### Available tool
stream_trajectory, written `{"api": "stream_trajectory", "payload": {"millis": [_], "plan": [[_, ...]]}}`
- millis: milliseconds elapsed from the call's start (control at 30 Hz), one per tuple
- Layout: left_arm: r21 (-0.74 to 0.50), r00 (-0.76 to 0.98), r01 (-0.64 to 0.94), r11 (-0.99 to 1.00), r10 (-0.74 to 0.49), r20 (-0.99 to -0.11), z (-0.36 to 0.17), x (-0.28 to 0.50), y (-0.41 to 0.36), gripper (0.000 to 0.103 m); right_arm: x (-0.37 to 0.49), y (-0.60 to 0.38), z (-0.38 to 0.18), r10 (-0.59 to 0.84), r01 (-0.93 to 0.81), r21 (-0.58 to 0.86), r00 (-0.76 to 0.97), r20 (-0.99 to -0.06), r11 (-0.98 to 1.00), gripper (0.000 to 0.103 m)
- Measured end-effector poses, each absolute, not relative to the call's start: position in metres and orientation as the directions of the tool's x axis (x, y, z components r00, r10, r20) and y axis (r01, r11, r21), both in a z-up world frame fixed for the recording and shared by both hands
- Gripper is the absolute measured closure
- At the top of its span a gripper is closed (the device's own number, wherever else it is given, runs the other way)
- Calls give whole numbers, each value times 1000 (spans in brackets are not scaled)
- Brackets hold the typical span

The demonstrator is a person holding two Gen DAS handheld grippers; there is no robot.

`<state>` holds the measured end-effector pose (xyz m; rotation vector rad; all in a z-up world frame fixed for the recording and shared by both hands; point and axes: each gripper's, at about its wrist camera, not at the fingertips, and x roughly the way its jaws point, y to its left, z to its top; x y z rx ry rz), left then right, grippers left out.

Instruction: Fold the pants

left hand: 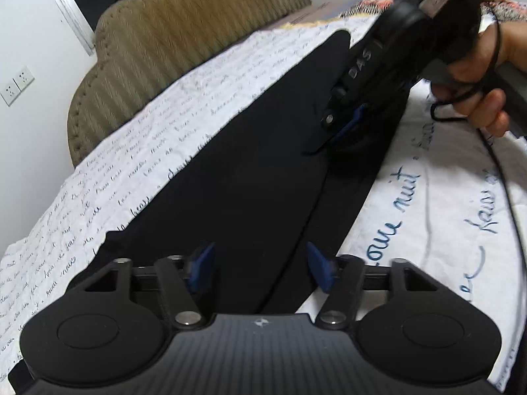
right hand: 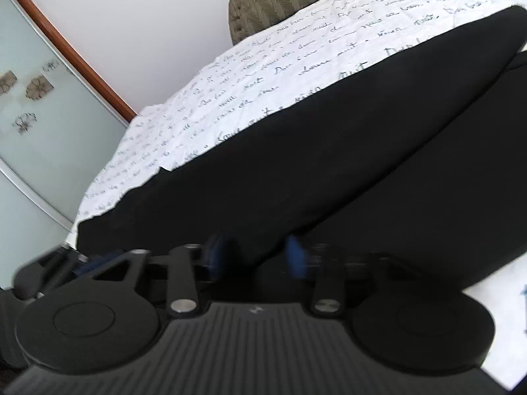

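Note:
Black pants (left hand: 250, 151) lie flat on a white bedspread (left hand: 108, 171) printed with handwriting. My left gripper (left hand: 260, 270) hovers low over the near part of the pants. It is open, its blue pads (left hand: 202, 268) wide apart, with cloth below them but not pinched. My right gripper (left hand: 346, 125), held by a person's hand (left hand: 487, 98), is down on the pants farther along, where a small ridge of cloth rises at its tips. The right wrist view is blurred. There the right gripper (right hand: 257, 258) is on the pants (right hand: 329, 164), its blue pads (right hand: 294, 258) close together around dark cloth.
A tan ribbed headboard (left hand: 184, 33) stands behind the bed, with wall sockets (left hand: 16, 85) to its left. A frosted sliding door (right hand: 39, 115) is beyond the bed's corner. A patterned cloth (left hand: 500, 3) lies at the far right. A black cable (left hand: 507, 177) trails across the bedspread.

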<state>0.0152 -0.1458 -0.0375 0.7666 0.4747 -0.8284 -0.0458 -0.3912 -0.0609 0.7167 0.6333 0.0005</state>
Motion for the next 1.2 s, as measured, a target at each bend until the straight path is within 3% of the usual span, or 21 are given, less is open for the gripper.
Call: {"api": "stream_trajectory", "payload": {"millis": [100,167,233,500,700,833,933,1033,1133,1200], "plan": [[355,563,816,456,-485,-669,-37,23,-145,67,-50,-391,-59,199,206,641,843,-500,739,94],[354,564,814,460,-484,-669,-37,25,-145,71,-59,-393,-56,197,201,679,865,-462,706,95],[367,574,809,459,-481,-663,-38,22,-146,90,-66,-393,-52,194,191,703,882,-429,685,95],[265,503,841,472,-500,-705,-27,18,-132,97,-92,-379,-43,147,207,677,893,-426,706,100],[297,507,846,443,-495,-706,-32,8,-132,98,-101,-375,-47,116,246,635,873,-473,733,100],[250,493,844,475,-505,-708,-28,15,-129,97,-113,-404,-44,13,311,615,886,-463,724,94],[216,500,832,511,-520,-693,-26,22,-126,97,-119,-441,-39,-86,378,580,880,-466,722,68],[161,471,834,528,-528,-707,-26,28,-126,97,-118,-479,-35,-158,444,558,860,-485,701,63],[180,482,832,525,-521,-704,-28,24,-127,97,-109,-521,-48,-118,461,637,855,-504,618,44],[192,490,829,524,-518,-701,-30,22,-128,97,-101,-538,-60,-84,452,694,865,-495,561,41]]}}
